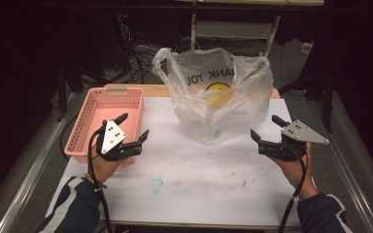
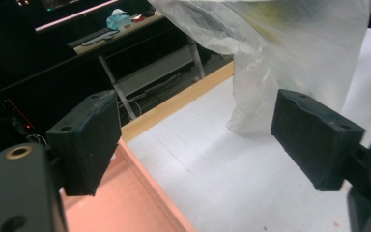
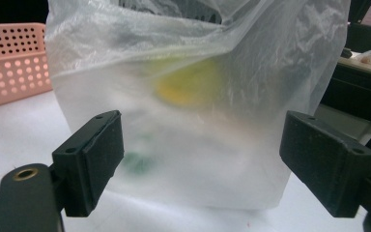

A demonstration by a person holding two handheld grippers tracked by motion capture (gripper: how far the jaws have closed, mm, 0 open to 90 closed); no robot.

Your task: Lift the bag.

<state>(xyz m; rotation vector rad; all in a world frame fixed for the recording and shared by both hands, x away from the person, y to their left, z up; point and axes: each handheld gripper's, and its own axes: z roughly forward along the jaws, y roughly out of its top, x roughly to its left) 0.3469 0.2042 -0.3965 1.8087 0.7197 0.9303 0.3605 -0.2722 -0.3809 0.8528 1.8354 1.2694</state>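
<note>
The translucent plastic bag stands far-centre on the white surface, its reversed print reading "ANK YOU"; blurred yellow and green contents show inside. Left claw and right claw gape empty.

A lab-like recording room — dark surroundings, tangled cables on the floor, a white-topped table with metal rails.

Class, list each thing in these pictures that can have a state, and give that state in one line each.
Plastic bag: standing upright on the table, mouth open, something yellow inside.
Pink basket: upright at the table's left edge; nothing seen in the part that shows.
Left gripper: open, holding nothing, above the basket's right side.
Right gripper: open, holding nothing, just right of the bag.
Table: white top, faint colour smudges.
</note>
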